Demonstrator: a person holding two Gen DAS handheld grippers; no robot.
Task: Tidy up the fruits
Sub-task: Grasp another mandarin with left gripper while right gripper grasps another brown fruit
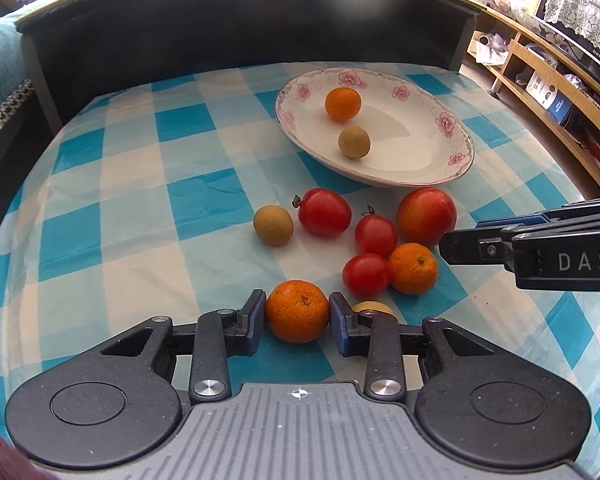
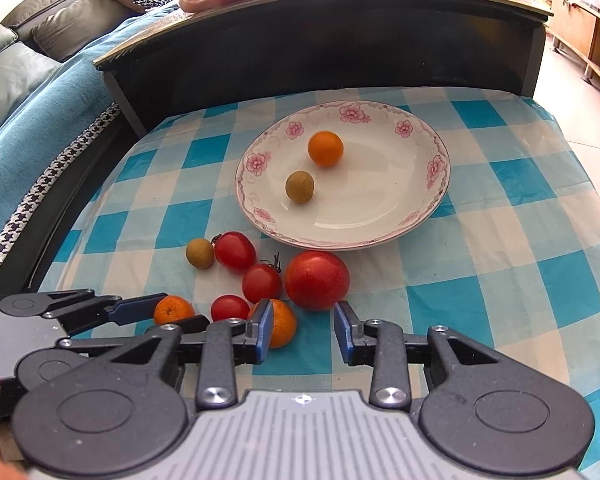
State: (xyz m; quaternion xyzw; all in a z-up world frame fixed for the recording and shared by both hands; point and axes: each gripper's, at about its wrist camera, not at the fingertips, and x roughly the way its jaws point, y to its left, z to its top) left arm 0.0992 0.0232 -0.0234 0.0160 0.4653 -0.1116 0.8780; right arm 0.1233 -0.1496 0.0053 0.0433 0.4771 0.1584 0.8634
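A white plate with pink flowers (image 1: 432,168) (image 2: 400,216) holds a small orange (image 1: 342,103) (image 2: 325,148) and a longan (image 1: 353,141) (image 2: 299,187). In front of it on the checked cloth lie a big red tomato (image 1: 426,216) (image 2: 317,280), three cherry tomatoes (image 1: 324,211), a longan (image 1: 273,225) (image 2: 199,253) and an orange (image 1: 413,268) (image 2: 280,323). My left gripper (image 1: 298,317) has its pads against the sides of another orange (image 1: 298,311) (image 2: 173,309). My right gripper (image 2: 303,332) is open and empty, just in front of the big tomato.
A dark raised table (image 2: 320,40) stands behind the cloth-covered surface, with more fruit on top. A sofa with cushions (image 2: 28,60) is at the left, wooden shelves (image 1: 548,92) at the right. A yellowish fruit (image 1: 374,306) peeks behind the left gripper's right finger.
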